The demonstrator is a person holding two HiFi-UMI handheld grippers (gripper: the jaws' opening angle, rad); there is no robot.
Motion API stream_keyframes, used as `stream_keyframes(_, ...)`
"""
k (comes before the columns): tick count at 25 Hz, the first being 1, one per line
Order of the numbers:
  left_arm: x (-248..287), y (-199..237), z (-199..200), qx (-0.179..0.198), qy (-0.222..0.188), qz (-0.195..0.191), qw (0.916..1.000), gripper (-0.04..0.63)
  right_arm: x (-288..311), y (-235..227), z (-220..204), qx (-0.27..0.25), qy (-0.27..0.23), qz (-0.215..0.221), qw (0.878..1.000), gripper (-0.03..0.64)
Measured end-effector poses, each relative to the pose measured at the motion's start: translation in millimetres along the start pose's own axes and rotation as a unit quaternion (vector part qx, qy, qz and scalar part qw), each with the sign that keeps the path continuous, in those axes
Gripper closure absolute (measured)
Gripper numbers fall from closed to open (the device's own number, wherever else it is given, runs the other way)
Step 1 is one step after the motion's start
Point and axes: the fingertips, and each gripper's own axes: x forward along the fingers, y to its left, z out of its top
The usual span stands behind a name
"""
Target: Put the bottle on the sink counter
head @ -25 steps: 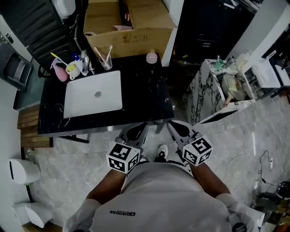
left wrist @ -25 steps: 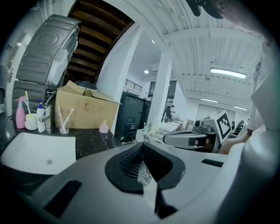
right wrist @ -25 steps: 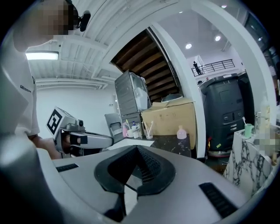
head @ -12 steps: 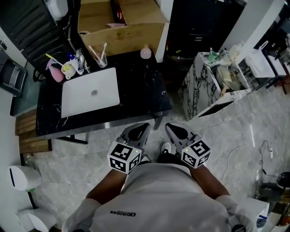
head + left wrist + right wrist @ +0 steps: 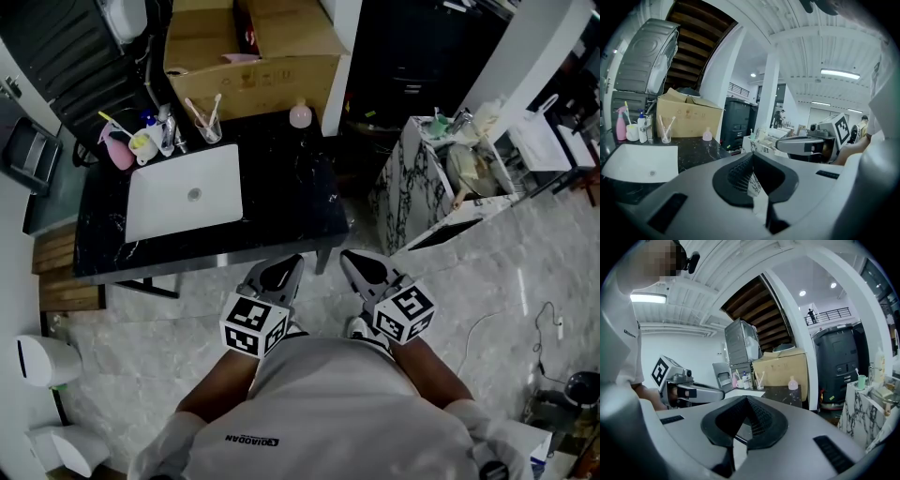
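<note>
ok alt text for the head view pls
From above: a person holds the left gripper and right gripper, both shut and empty, before a black sink counter with a white basin. A small pink bottle stands at its back edge.

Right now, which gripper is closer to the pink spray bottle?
Left. The left gripper is off the front edge of the black counter, nearer the pink spray bottle at its back left corner; the right gripper is farther right.

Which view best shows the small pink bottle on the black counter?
The right gripper view: the pink bottle stands side on, cap and body distinct against the cardboard box. The head view shows it from above at the back edge of the counter; the left gripper view shows it smaller.
</note>
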Motion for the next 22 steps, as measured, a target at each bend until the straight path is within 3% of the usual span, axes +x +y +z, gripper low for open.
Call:
stream_keyframes(12,39,-38,16,0.0,-0.011,0.013,0.9999,0.58,-26,-50,2,-0.006,0.009,0.017,1.0,0.578)
stream_keyframes(22,46,-51,16,0.01,-0.002,0.029,0.9995,0.581,-34,-61,0,-0.006,0.007,0.035,0.999,0.578)
